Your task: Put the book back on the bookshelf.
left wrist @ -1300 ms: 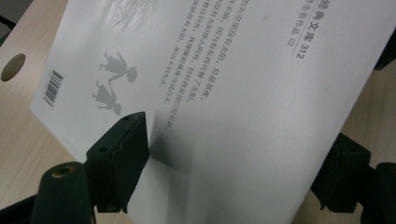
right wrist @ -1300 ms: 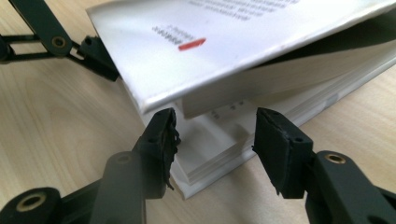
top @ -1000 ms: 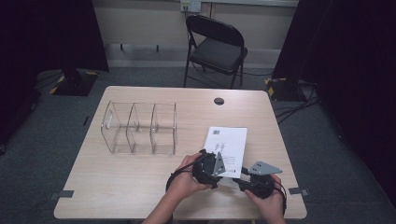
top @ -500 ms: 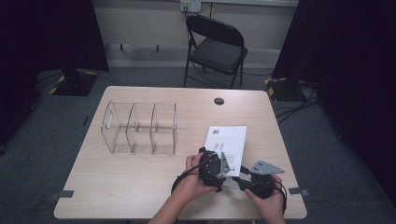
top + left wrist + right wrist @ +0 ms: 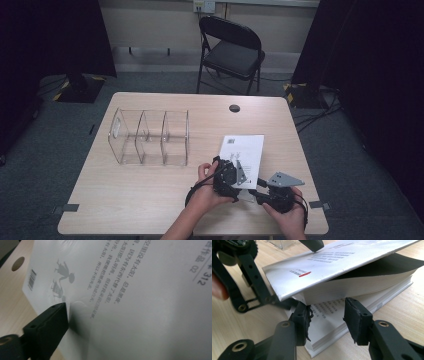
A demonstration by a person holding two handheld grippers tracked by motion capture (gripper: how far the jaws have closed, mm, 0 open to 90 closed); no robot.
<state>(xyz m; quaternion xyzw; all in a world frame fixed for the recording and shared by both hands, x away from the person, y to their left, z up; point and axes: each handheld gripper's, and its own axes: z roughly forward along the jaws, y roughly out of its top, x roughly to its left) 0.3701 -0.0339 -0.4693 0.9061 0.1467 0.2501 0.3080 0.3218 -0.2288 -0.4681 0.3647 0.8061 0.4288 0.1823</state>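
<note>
Slippage of the raised cover [image 5: 342,262] threatens; the left gripper [image 5: 235,172], jaws just closing, pinches only its edge; the right gripper [image 5: 328,315] waits open around the pages; the book [image 5: 245,150] lies at the table's [image 5: 150,200] front right.

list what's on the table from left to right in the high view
clear organizer → left gripper → white book → right gripper
</note>
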